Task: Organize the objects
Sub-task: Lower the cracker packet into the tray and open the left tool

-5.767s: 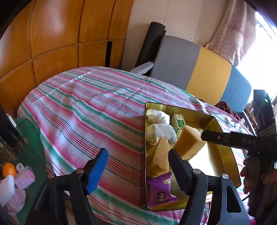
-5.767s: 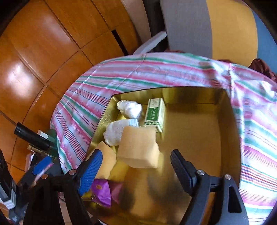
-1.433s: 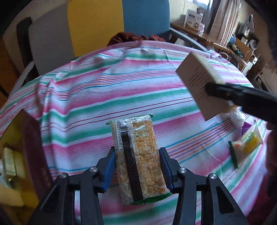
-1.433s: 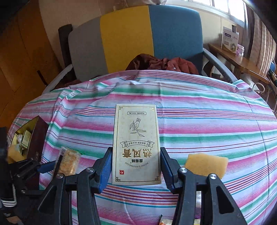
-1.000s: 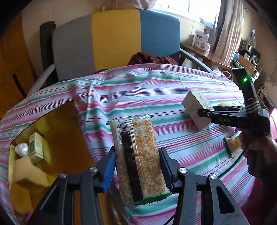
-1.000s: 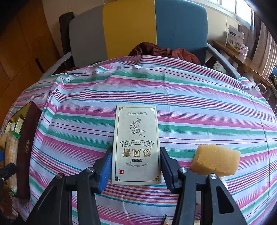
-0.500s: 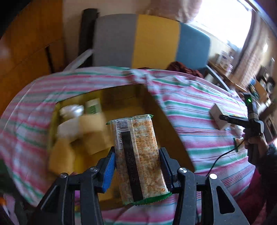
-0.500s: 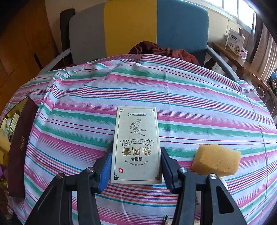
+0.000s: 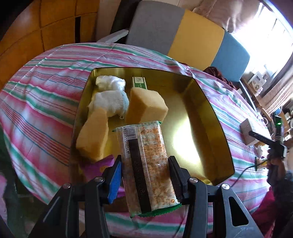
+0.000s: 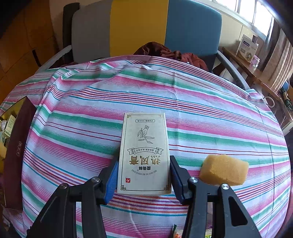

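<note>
The left gripper [image 9: 145,175] pinches a long cracker packet [image 9: 146,164] by its sides and holds it above the gold tin box [image 9: 207,102], which stands on the striped cloth [image 9: 36,102] with two sponges [image 9: 144,106] and white socks [image 9: 109,98] at its left side. The right gripper [image 10: 143,175] clamps a cream carton [image 10: 144,153] over the cloth's near edge, just beside a yellow sponge [image 10: 224,172].

Chair [image 10: 139,27]: grey, yellow and blue panels, at 12 o'clock.
Dark red garment [image 10: 172,53]: bunched on seat.
Curtain [image 9: 225,14]: pale, 1 o'clock.
</note>
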### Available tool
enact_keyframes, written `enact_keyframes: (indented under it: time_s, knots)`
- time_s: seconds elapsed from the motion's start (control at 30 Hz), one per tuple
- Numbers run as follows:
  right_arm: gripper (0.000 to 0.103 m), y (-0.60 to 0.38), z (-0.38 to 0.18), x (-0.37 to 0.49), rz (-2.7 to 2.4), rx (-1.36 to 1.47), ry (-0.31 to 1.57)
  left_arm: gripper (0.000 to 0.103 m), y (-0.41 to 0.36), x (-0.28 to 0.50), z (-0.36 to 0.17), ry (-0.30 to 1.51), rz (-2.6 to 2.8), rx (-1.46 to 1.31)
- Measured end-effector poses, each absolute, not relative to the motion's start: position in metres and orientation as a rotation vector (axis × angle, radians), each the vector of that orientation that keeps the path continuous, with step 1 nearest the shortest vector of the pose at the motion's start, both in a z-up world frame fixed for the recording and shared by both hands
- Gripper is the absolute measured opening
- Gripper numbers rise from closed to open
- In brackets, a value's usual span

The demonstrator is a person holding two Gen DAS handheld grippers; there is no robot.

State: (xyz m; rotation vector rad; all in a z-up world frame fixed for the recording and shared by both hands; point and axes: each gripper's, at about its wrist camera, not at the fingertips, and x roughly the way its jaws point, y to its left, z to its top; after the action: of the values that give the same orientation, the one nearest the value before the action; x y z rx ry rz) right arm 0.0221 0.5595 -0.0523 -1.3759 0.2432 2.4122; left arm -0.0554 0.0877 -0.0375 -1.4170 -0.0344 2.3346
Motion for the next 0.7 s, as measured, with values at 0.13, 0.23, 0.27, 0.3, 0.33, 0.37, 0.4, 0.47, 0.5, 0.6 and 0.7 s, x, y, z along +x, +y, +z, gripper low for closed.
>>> enact_keyframes:
  time_s: [0.13,0.23,0.27,0.3,0.33,0.37,0.4,0.47,0.5,0.6,0.7]
  knots:
    - [0.051,0.544,-0.030,0.025,2.448,-1.331,0.224,0.049,0.095,-0.068,-0.049,-0.032,2.350,-1.443]
    - [0.051,0.523,-0.013,0.028,2.486,-1.306,0.183,0.049,0.097,-0.074,-0.058,-0.011,2.353,-1.467]
    - [0.051,0.515,-0.006,0.029,2.502,-1.296,0.176,0.049,0.097,-0.074,-0.061,0.004,2.357,-1.473]
    - [0.051,0.508,-0.001,0.030,2.517,-1.290,0.176,0.049,0.099,-0.076,-0.064,0.012,2.357,-1.476]
    - [0.051,0.500,0.004,0.030,2.535,-1.284,0.175,0.049,0.099,-0.076,-0.067,0.019,2.350,-1.482]
    - [0.051,0.490,0.010,0.031,2.554,-1.281,0.168,0.049,0.100,-0.076,-0.070,0.023,2.346,-1.490]
    - [0.051,0.479,0.015,0.032,2.575,-1.277,0.162,0.049,0.100,-0.074,-0.073,0.027,2.341,-1.498]
    - [0.051,0.457,0.026,0.032,2.627,-1.276,0.161,0.049,0.101,-0.072,-0.077,0.049,2.335,-1.502]
    - [0.051,0.445,0.031,0.032,2.654,-1.278,0.157,0.049,0.100,-0.071,-0.078,0.049,2.333,-1.503]
    - [0.051,0.404,0.042,0.026,2.745,-1.299,0.136,0.049,0.098,-0.069,-0.080,0.057,2.338,-1.491]
    - [0.051,0.360,0.043,0.019,2.818,-1.352,0.127,0.050,0.095,-0.069,-0.081,0.063,2.343,-1.477]
